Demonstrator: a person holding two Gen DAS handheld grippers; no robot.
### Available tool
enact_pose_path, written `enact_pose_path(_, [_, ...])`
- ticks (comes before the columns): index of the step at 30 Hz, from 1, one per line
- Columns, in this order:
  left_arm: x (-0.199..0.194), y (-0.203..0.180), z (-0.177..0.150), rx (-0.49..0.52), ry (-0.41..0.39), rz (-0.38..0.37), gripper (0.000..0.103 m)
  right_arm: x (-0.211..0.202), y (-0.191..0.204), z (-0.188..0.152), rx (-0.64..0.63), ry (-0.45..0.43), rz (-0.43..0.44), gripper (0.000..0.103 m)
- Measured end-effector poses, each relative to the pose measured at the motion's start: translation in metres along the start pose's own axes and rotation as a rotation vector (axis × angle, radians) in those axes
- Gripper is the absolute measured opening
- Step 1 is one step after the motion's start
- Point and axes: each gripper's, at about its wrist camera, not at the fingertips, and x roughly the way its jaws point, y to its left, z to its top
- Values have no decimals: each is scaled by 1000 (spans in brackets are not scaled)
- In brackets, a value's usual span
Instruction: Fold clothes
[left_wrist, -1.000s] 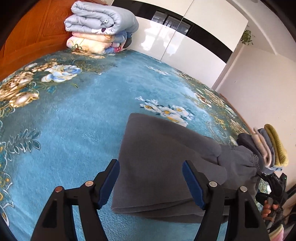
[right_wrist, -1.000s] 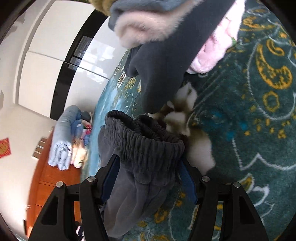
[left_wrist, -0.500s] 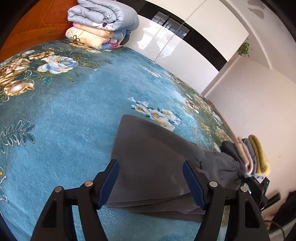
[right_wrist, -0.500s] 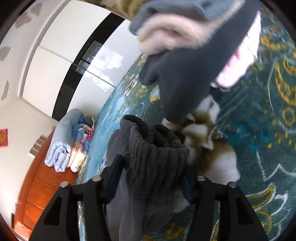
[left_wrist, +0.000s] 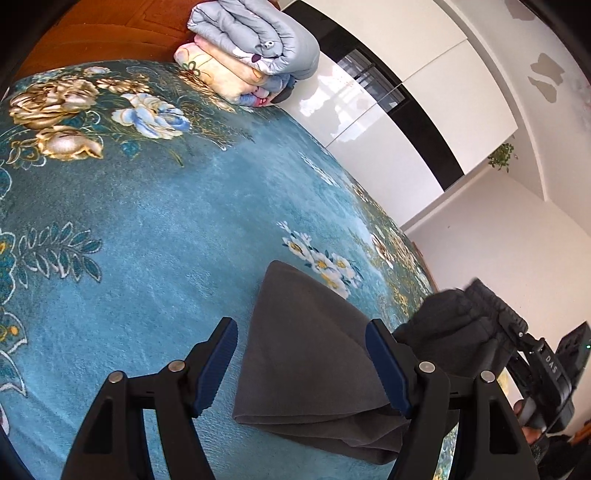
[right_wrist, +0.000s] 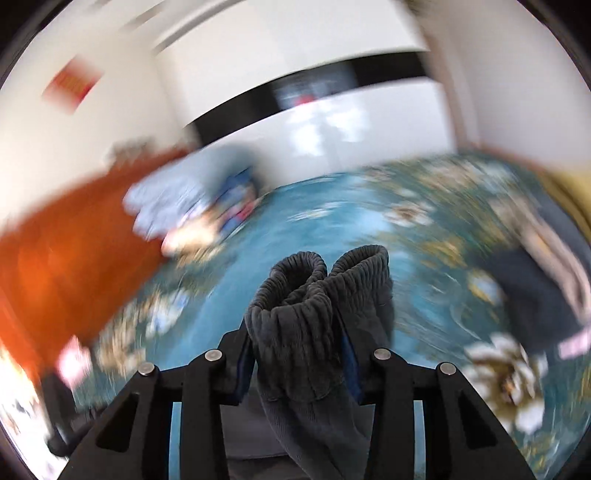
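a stack of folded quilts (left_wrist: 255, 59) — pale blue on top, cream and pink beneath — sat at the far edge of the teal floral plush bedspread (left_wrist: 147, 229), against an orange wooden headboard (left_wrist: 110, 33). glossy white wardrobe doors with a black band (left_wrist: 388, 96) stood behind. one small green plant (left_wrist: 501, 157) hung on the wall. the right wrist view was heavily blurred; a dark pile of clothes (right_wrist: 532, 295) showed at its right edge, no count possible.

one pair of dark grey fleece trousers (left_wrist: 317, 354) lay on the bedspread, legs flat and smooth, between the spread blue-padded fingers of the left gripper (left_wrist: 301, 369), which touched nothing. the right gripper (right_wrist: 297, 365) was clenched on the trousers' ribbed elastic waistband (right_wrist: 314, 291) — bunched into two puckered loops, lifted off the bed.
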Motion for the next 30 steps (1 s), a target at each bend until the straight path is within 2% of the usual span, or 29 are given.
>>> enact_pose_path(3, [-3,7,3,-26,-12,4,75,42,56,-28,-143,90,22,40])
enact_pose_path(7, [-6,21,8,-86,-15,-11,75,77,92,-87,-301,186,-28,40])
enact_pose_path(10, [-5,30,11,-127,-8,-29,75,74,102,-124,-402,223,-56,44])
enact_pose_path(13, [-1,27,9,-114,13,-29,75,67,107,-129,-452,219,-19,53])
enact_pose_path(15, [4,21,6,-89,35,-38,76,54,108,-130,-461,191,20,53])
enact_pose_path(17, [12,14,1,-60,67,-65,76,41,105,-130,-477,164,5,53])
enact_pose_path(20, [24,2,-7,-29,122,-150,78,29,88,-126,-455,137,-9,54])
enact_pose_path(21, [31,-5,-13,-11,155,-196,81,25,76,-123,-434,130,-24,58])
enact_pose_path(22, [36,-14,-19,21,169,-203,81,21,62,-120,-405,124,-45,60])
enact_pose_path(23, [42,-23,-25,56,180,-203,81,16,46,-118,-367,116,-72,62])
enact_pose_path(26, [61,-51,-44,191,205,-142,81,4,-5,-114,-226,113,-135,62])
enact_pose_path(28, [72,-59,-53,200,218,-152,81,-4,-37,-116,-136,119,-181,62])
enact_pose_path(30, [77,-62,-57,200,170,-132,80,-10,-66,-121,-50,130,-214,62])
